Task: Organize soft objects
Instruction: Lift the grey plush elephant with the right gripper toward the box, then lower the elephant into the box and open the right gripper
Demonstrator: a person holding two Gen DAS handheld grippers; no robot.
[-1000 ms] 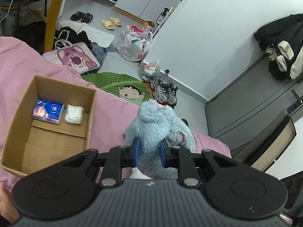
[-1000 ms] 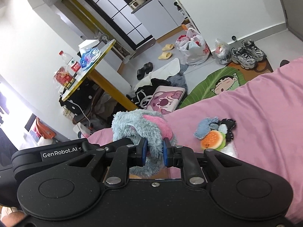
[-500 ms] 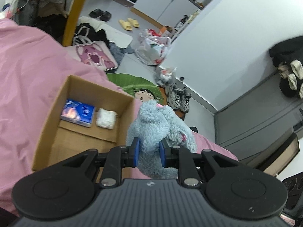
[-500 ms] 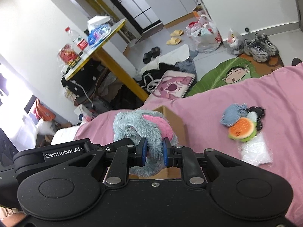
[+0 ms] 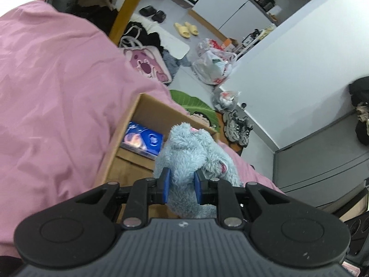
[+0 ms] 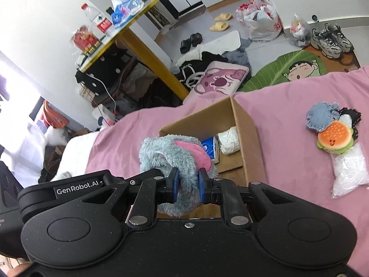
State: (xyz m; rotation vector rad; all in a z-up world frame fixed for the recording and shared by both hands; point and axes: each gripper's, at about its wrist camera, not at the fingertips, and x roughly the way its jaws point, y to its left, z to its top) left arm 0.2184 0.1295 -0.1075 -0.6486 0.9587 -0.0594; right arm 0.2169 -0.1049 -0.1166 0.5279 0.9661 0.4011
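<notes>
Both grippers pinch one fluffy grey-blue plush toy [image 5: 193, 157] with a pink ear [image 6: 193, 152] and carry it in the air. My left gripper [image 5: 182, 185] is shut on its body. My right gripper [image 6: 187, 185] is shut on its ear end, and the left gripper's black body shows at that view's left edge. The toy hangs over the open cardboard box [image 6: 250, 133] on the pink bedsheet [image 5: 57, 106]. In the box lie a blue tissue pack [image 5: 144, 139] and a white wad [image 6: 229, 139]. The toy hides part of the box floor.
To the right of the box on the sheet lie a burger plush [image 6: 334, 138], a blue-grey fabric piece [image 6: 321, 116] and a clear plastic bag [image 6: 350, 173]. Past the bed edge the floor holds a green mat [image 6: 288, 69], a pink pillow [image 6: 221, 80], shoes, bags and a yellow-legged table [image 6: 147, 46].
Both grippers have carried the plush toy sideways across the bed to a spot over the box. The box has drifted toward the middle of both views. The grip is unchanged.
</notes>
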